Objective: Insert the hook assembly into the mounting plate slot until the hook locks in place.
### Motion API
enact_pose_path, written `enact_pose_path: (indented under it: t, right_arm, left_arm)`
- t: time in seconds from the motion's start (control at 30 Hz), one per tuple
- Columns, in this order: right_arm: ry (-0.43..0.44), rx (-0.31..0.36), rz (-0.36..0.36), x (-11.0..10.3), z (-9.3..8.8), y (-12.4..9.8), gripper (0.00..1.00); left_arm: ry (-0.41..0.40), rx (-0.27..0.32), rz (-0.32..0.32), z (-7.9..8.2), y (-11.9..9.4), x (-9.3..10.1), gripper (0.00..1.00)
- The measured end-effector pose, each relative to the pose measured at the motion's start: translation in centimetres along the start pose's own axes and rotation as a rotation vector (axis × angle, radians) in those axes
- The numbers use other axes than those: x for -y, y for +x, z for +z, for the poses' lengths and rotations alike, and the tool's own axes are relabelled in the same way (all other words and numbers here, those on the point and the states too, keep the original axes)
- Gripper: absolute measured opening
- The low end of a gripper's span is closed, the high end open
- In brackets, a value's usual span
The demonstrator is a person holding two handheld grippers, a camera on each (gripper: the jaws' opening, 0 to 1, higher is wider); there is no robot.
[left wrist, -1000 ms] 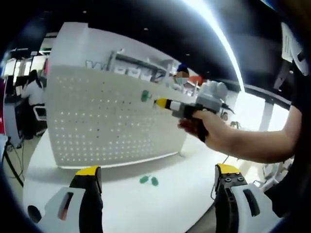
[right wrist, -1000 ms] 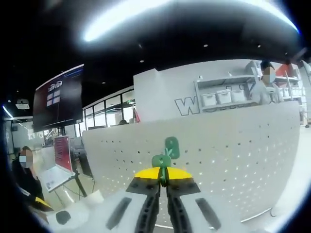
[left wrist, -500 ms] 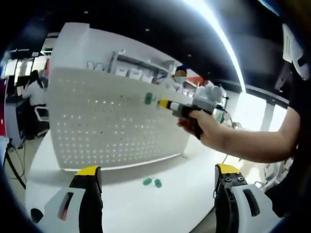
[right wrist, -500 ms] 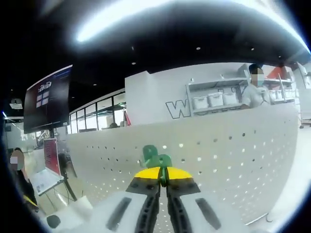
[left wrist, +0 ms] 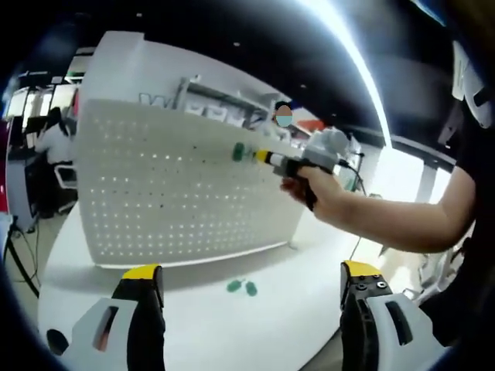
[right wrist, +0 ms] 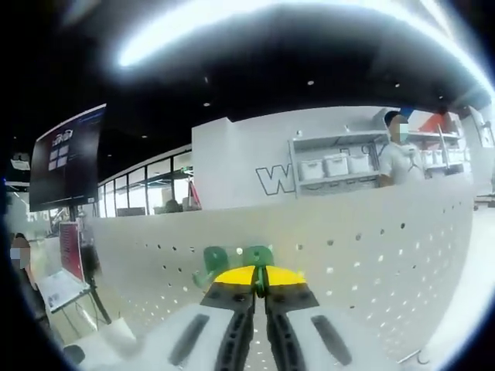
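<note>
1. Green plastic is what you hold: the small green plastic hook assembly point(right wrist: 257, 256) sits pinched between the closed yellow-tipped jaws of your right hand-held gripper point(right wrist: 261, 280), just ahead of the jaw tips and right at the face of the upright white perforated mounting plate point(right wrist: 371, 255).
2. A second green hook point(right wrist: 214, 259) shows on the plate just to the left of the jaw tips; I cannot tell whether it is seated.
3. From the left gripper view, the right hand-held gripper point(left wrist: 267, 157) points its load point(left wrist: 239, 151) at the upper part of the plate point(left wrist: 170, 193), which stands on the white tabletop point(left wrist: 255, 325).
4. Your left hand-held gripper point(left wrist: 251, 290) hangs released, jaws wide apart and empty, well back from the plate.
5. To do this step well, I'd judge you should keep the hook square to the plate, find the slot with its tab, then push straight in until it catches. Avoid twisting, or the tab may skate across the holes.
6. Count: one mounting plate, two green hooks up at the plate, and two more green hook pieces point(left wrist: 240, 287) lying on the tabletop ahead of the left jaws.
</note>
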State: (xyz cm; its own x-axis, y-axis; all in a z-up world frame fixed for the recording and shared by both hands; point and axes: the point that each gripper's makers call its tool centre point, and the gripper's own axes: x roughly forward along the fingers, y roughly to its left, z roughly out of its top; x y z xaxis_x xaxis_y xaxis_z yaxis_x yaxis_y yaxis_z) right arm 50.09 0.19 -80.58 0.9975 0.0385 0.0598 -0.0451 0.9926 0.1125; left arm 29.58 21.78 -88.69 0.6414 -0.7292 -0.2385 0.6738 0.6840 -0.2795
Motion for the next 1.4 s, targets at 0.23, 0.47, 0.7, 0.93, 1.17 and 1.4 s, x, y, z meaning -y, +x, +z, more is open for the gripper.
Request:
enact_pose_path:
  t: [0.23,0.47,0.7,0.93,1.17,1.4]
  right_arm:
    - [-0.008,0.012,-0.007,0.21,0.33,0.33,0.00]
    - [-0.021,0.014,-0.019,0.45,0.00,0.21,0.00]
    - [-0.010,0.025,-0.027,0.74,-0.05,0.45,0.00]
    - [-0.019,0.020,-0.033,0.74,-0.03,0.61,0.01]
    - [-0.059,-0.003,-0.039,0.72,-0.06,0.68,0.01]
    - [-0.041,-0.036,-0.037,0.28,-0.46,0.62,0.09]
  left_arm:
    - [-0.010,0.007,0.007,0.05,-0.08,-0.31,0.94]
    - [-0.015,0.002,0.009,-0.13,-0.11,-0.34,0.93]
    - [-0.015,0.001,0.016,-0.07,-0.21,-0.62,0.92]
    - [-0.022,-0.001,0.016,-0.20,-0.17,-0.63,0.91]
    - [-0.029,-0.002,0.020,-0.28,-0.17,-0.71,0.91]
    - [-0.030,0.005,0.030,-0.12,-0.60,-0.72,0.90]
